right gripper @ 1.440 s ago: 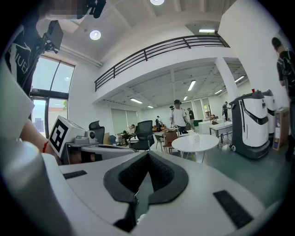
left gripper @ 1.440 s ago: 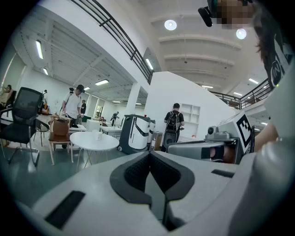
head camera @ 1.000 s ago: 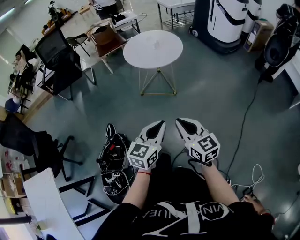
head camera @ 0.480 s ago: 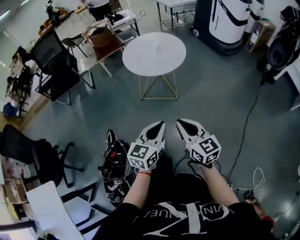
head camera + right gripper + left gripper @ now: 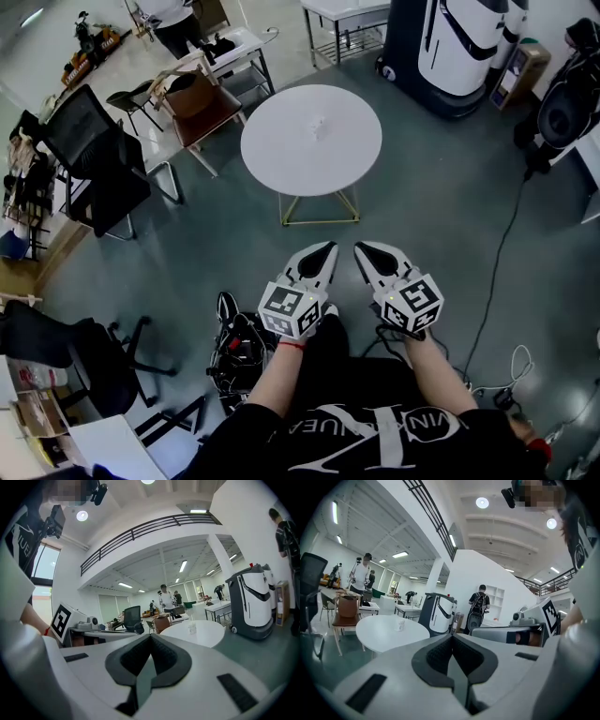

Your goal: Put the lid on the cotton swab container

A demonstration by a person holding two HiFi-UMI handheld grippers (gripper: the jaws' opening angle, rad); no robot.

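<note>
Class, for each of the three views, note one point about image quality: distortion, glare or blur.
Head view: even light, sharp, little shadow under the white table. Left gripper view: fisheye circle with black corners, ceiling lamps flaring. Right gripper view: fisheye bows the balcony railing; black corners there too.

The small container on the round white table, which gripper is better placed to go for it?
Left, only slightly. Both the left gripper and the right gripper are shut, empty and well short of the table; the container lies more nearly straight ahead of the left one.
</note>
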